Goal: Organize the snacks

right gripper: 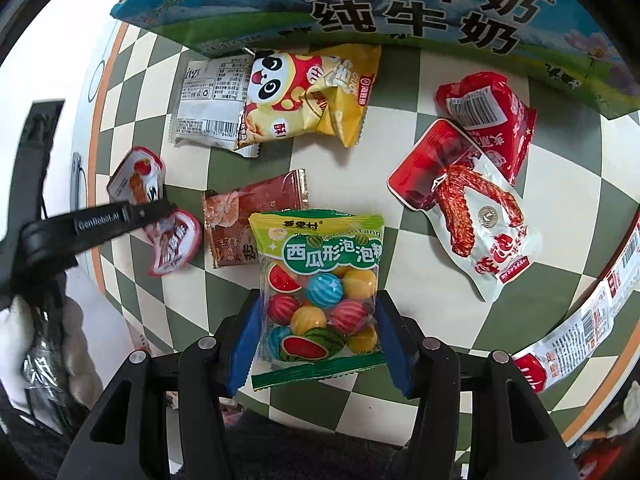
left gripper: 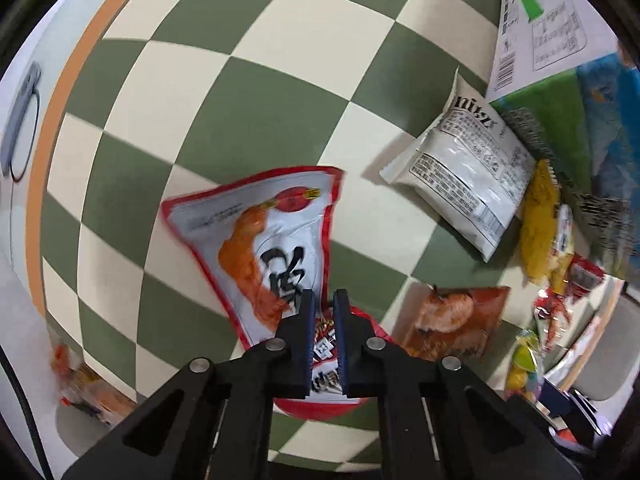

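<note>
Left wrist view: left tongs [left gripper: 323,300] closed, pads pinched on a red-edged white snack pouch [left gripper: 264,240] with an orange picture and a black character. Pouch blurred, apparently raised over the green-and-cream checkered worktop [left gripper: 208,80]. Lower part of the pouch seen between and under the two fingers [left gripper: 304,336]. To the right, a white packet with a printed label [left gripper: 464,172], flat on the worktop. Below it, a brown packet with a shrimp picture [left gripper: 456,328], just beside the tongs. At the right edge, a yellow snack bag [left gripper: 540,224] and a milk carton box [left gripper: 560,128], partly cut off.

Right wrist view: right tongs [right gripper: 320,340] part open, blue pads on both sides of a watermelon bubble gum bag [right gripper: 320,292]. Bag edges touching the pads, so gripped across its width. Behind it, the brown packet [right gripper: 252,216], its corner under the gum bag. Further back, the yellow snack bag [right gripper: 312,96] with a panda face, overlapping the white packet [right gripper: 208,104]. To the right, a chicken wing pouch [right gripper: 468,208] overlapping a red packet [right gripper: 492,116]. At the top, the milk carton box [right gripper: 400,4]. At the left, the left tongs [right gripper: 120,216] with the red-edged pouch [right gripper: 136,176].
</note>
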